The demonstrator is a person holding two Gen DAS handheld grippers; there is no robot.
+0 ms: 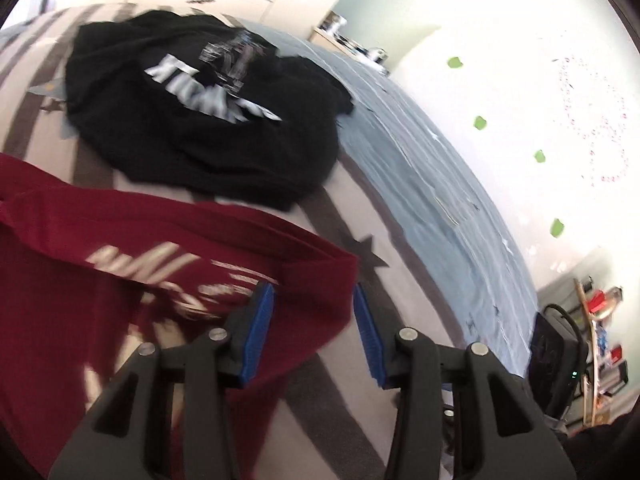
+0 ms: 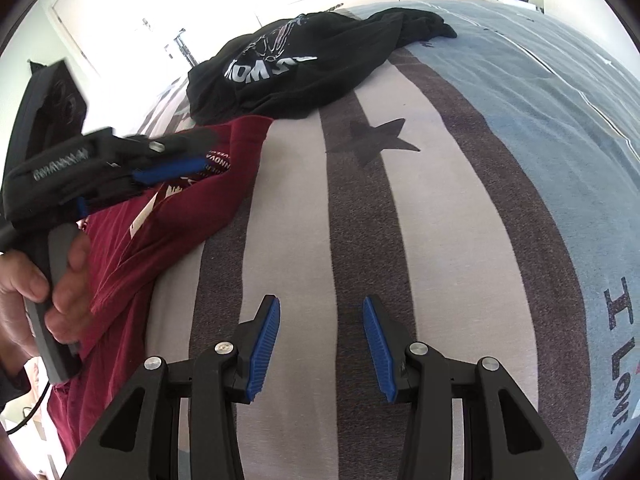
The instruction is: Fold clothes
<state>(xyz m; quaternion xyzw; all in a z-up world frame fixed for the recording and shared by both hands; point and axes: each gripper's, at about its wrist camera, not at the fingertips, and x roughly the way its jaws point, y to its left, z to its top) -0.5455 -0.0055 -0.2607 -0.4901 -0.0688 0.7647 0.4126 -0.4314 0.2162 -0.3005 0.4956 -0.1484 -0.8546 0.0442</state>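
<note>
Tongs, left [image 1: 314, 330] and right [image 2: 322, 346], gape over red shirt [image 1: 120, 280], lengthwise along bedspread [image 2: 360, 220] stripes.

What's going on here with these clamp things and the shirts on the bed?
A person holds a two-finger gripper in each hand to fold clothes. The left gripper is open over the edge of a red shirt on the bed. The right gripper is open over bare bedspread. A black shirt lies crumpled farther back.
</note>
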